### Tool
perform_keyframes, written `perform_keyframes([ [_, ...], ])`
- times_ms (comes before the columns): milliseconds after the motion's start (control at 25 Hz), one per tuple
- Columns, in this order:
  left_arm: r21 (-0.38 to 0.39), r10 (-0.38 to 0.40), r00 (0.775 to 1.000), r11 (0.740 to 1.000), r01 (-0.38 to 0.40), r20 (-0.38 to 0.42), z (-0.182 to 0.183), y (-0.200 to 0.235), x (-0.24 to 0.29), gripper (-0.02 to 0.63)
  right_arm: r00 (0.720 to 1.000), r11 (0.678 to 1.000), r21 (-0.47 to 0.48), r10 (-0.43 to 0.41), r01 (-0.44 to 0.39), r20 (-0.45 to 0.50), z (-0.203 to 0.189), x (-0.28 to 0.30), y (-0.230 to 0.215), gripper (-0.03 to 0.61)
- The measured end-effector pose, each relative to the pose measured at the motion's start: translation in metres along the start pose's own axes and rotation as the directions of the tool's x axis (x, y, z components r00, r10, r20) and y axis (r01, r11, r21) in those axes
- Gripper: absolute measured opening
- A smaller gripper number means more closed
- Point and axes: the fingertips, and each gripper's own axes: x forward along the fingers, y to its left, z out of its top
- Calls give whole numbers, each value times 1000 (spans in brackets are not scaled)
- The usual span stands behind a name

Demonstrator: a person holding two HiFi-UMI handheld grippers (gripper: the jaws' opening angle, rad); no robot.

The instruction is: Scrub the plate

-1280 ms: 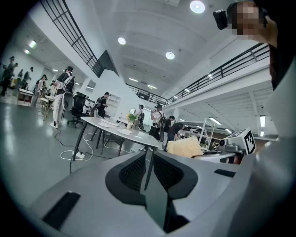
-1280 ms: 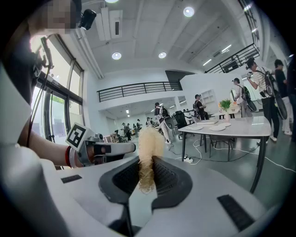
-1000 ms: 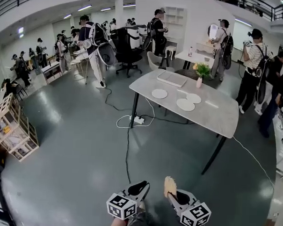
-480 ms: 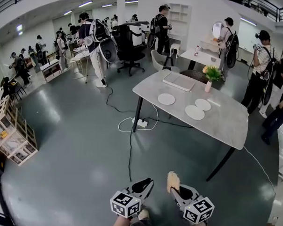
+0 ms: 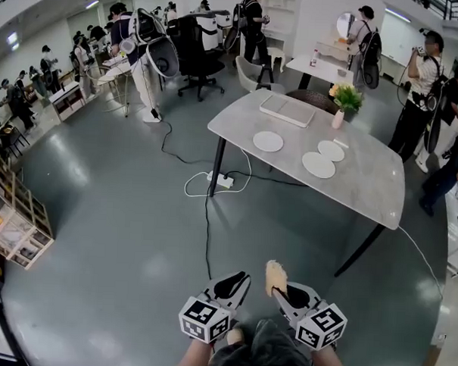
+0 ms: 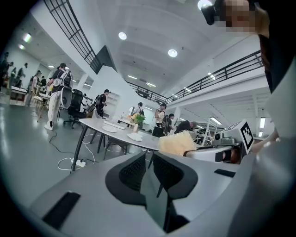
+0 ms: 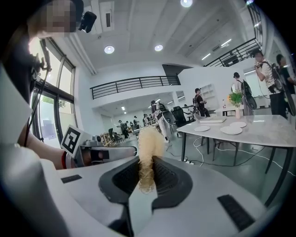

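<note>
Plates (image 5: pixel 318 165) lie far from your jaws: three white ones on the grey table (image 5: pixel 365 199), up at 1 o'clock from your two grippers.

Your right gripper (image 7: pixel 147 163) has its jaws squeezed on a fluffy yellow sponge (image 7: pixel 149 139). The sponge pokes out past the tips. Your left gripper (image 6: pixel 149 159) has its jaws just a tiny bit apart, and nothing is between them. It sits just beside the right gripper, at its 9 o'clock, and the two do not touch.

In the head view both grippers are low down at 6 o'clock, with your arms under them. They hang over the shiny grey floor (image 5: pixel 121 234).

At 11 o'clock from your grippers a white power strip (image 5: pixel 223 182) lies on the floor with its cable looped around, near the table's left leg.

Two plates sit close together and the third is a little apart, at their 10 o'clock. A flat tray (image 5: pixel 282 109) lies at 12 o'clock from that third plate. A small green plant (image 5: pixel 345 96) in a pale vase stands at 12 o'clock from the pair.

People stand all around the room past the table.
</note>
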Motion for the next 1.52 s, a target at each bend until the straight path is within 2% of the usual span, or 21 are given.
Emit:
perform_keyframes([
  [360, -12, 16, 1000, 1000, -16, 5, 14, 43, 30, 60, 1000, 1000, 1, 19, -19, 1, 19, 48, -31, 71],
  [720, 4, 50, 999, 999, -50, -1, 60, 103, 81, 60, 998, 998, 1, 64, -64, 4, 61, 119, -83, 71],
  [1160, -3, 45, 999, 999, -45, -30, 101, 154, 160, 60, 996, 996, 8, 88, -87, -8, 98, 176, -150, 71],
  [1520, -2, 6, 1000, 1000, -6, -19, 129, 185, 230, 60, 999, 998, 12, 54, -54, 7, 125, 211, -216, 71],
])
